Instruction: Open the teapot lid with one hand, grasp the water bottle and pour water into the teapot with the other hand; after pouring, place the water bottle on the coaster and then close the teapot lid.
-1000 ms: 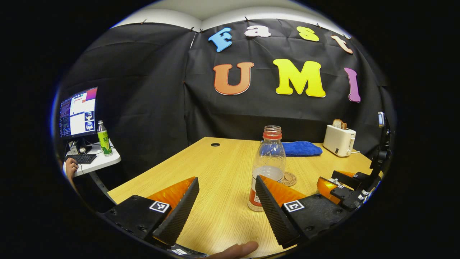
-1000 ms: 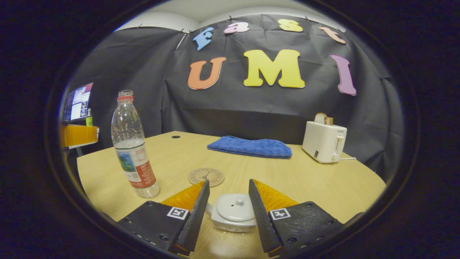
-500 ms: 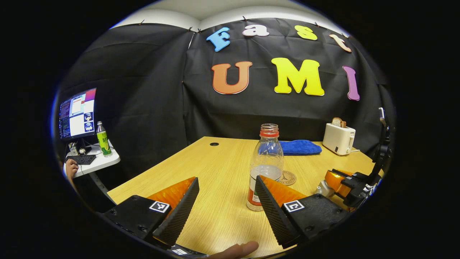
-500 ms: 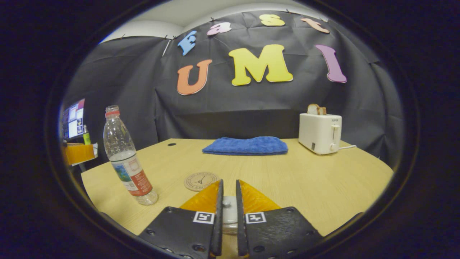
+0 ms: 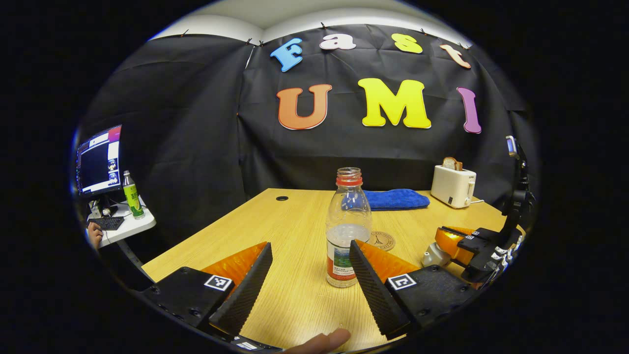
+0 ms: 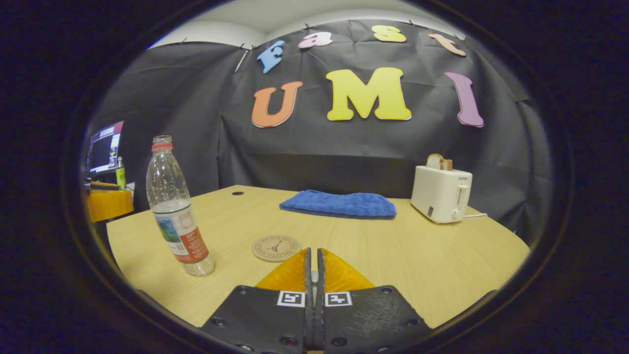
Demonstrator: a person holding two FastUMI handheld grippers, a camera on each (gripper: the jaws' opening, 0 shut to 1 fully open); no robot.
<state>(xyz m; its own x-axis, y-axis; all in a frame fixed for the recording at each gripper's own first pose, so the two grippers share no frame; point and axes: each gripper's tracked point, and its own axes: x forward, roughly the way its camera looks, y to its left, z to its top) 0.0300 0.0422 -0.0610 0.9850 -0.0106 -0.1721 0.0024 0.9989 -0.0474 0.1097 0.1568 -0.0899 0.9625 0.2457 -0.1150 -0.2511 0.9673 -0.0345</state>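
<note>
Standing upright on the wooden table (image 5: 295, 216), the uncapped water bottle (image 5: 348, 228) is the landmark in the left gripper view: the left gripper (image 5: 310, 280) is spread wide just in front of it, holding nothing, with the bottle's base seen between its two fingers and nearer the right-hand one. Just behind the bottle lies the round coaster (image 5: 382, 240), farther back a folded blue towel (image 5: 397, 198), and to the bottle's right a white toaster (image 5: 453, 186). Also to its right, the other gripper is closed down over the white teapot (image 5: 433, 255). In the right gripper view the bottle stands left of the right gripper (image 6: 312, 275), whose fingers are drawn almost together with a sliver of something pale between them, probably the teapot lid's knob, though too little shows to be sure. The coaster lies right of the bottle, just ahead of the fingertips.
</note>
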